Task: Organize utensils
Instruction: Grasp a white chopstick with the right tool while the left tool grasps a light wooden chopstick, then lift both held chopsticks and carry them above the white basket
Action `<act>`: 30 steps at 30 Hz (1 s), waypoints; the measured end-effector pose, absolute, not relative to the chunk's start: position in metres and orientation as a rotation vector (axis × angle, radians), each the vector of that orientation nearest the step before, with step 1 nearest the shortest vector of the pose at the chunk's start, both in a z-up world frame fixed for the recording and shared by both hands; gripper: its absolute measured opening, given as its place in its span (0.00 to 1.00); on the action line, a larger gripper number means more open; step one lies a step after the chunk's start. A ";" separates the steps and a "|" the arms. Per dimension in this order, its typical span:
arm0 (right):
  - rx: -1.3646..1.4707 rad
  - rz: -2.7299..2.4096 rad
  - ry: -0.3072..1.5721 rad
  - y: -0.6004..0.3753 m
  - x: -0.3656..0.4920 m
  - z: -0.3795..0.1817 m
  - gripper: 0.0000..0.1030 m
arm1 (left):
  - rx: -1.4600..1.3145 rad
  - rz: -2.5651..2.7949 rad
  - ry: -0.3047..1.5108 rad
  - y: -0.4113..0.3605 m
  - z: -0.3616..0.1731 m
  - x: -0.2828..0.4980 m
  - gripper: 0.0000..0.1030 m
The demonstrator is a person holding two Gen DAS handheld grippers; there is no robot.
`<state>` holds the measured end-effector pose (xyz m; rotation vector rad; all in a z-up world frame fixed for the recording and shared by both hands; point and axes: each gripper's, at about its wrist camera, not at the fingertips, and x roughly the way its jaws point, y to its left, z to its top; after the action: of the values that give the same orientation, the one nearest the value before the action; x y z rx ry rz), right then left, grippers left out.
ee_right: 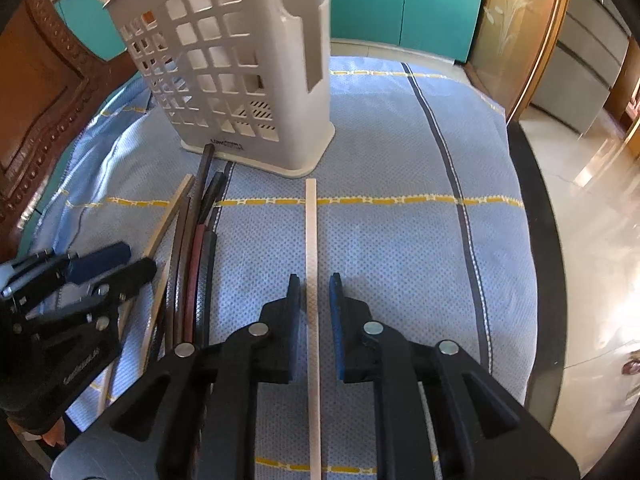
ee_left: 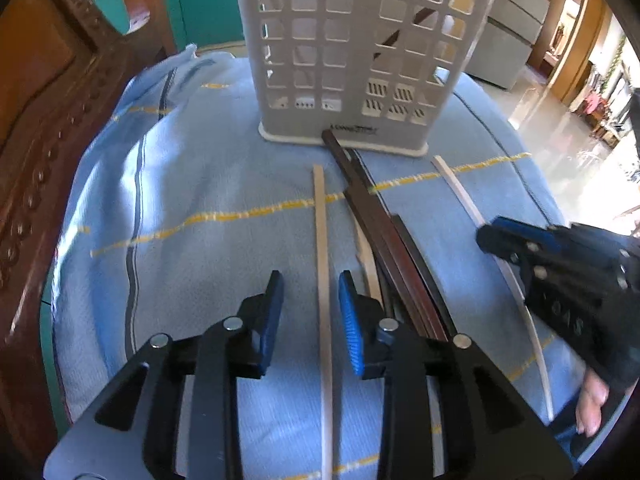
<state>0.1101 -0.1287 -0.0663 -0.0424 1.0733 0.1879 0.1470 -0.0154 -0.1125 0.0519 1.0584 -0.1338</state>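
Note:
A white perforated utensil holder [ee_left: 340,52] [ee_right: 240,80] stands upright on a blue cloth. Before it lies a bundle of dark chopsticks [ee_left: 384,236] [ee_right: 196,248], one tip touching the holder's base. My left gripper [ee_left: 311,300] [ee_right: 120,264] is low over a pale chopstick [ee_left: 322,264] [ee_right: 168,220]; the stick lies between the jaws, which stand apart from it. My right gripper [ee_right: 314,300] [ee_left: 496,240] straddles a white chopstick [ee_right: 311,248] [ee_left: 460,188], with a gap on each side. A dark stick [ee_left: 404,28] shows through the holder's holes.
The blue cloth [ee_left: 192,208] [ee_right: 400,152] with yellow and dark stripes covers the table. Carved brown wood [ee_left: 40,128] [ee_right: 36,112] rises on the left. The table's dark edge [ee_right: 532,248] runs along the right, with a shiny floor beyond. A hand [ee_left: 592,404] holds the right gripper.

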 end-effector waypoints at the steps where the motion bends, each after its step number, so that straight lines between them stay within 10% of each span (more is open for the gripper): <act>1: -0.061 0.183 1.068 -0.125 0.110 -0.067 0.17 | 0.055 -0.124 1.057 -0.016 -0.112 0.150 0.31; 23: -0.079 0.179 1.062 -0.129 0.109 -0.069 0.16 | 0.051 -0.103 1.055 -0.006 -0.115 0.150 0.39; 30: -0.034 0.205 1.063 -0.129 0.109 -0.068 0.06 | 0.057 -0.116 1.047 -0.010 -0.113 0.148 0.07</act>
<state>0.1090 -0.1295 -0.0676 -0.0342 1.0632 0.2049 0.1476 -0.0102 -0.1132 0.0566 1.0472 -0.1157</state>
